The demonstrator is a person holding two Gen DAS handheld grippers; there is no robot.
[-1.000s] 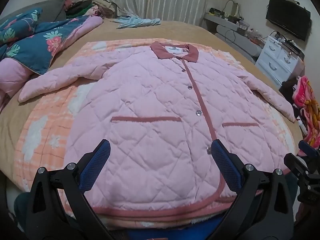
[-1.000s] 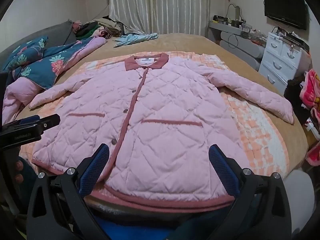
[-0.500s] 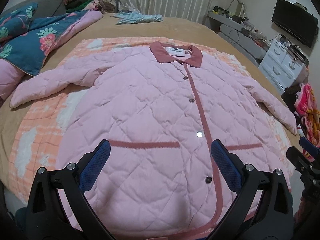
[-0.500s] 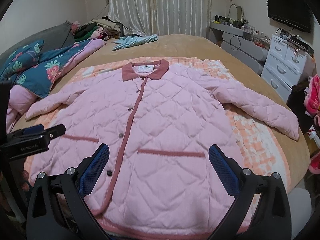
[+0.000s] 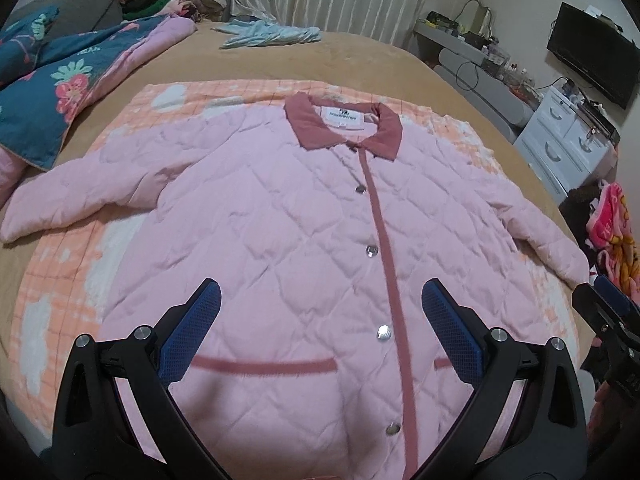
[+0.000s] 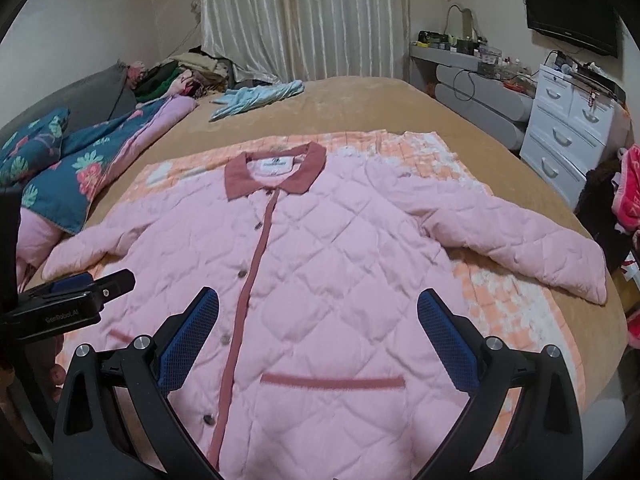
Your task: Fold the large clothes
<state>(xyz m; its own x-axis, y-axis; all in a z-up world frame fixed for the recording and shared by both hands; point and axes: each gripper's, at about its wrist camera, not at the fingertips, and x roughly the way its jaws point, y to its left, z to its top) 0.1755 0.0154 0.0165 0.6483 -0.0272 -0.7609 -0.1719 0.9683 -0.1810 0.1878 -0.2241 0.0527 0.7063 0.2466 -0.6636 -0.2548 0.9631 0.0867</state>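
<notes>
Hovering wide open, left gripper [image 5: 321,330] and right gripper [image 6: 318,336] above pink jacket [image 5: 304,248], "GenRobot.AI" readable only in right view, collar label [image 5: 346,117] blurred.

Black hand-held gripper [image 5: 320,296] — blue pads [image 5: 188,334]

My left wrist camera looks forward between my left gripper [image 5: 320,300] fingers, close above the jacket [image 5: 280,240] hem, facing its collar. My right wrist camera does likewise over my right gripper [image 6: 318,306], set further right. Both share the jacket, and each catches the other gripper at its edge.
</notes>
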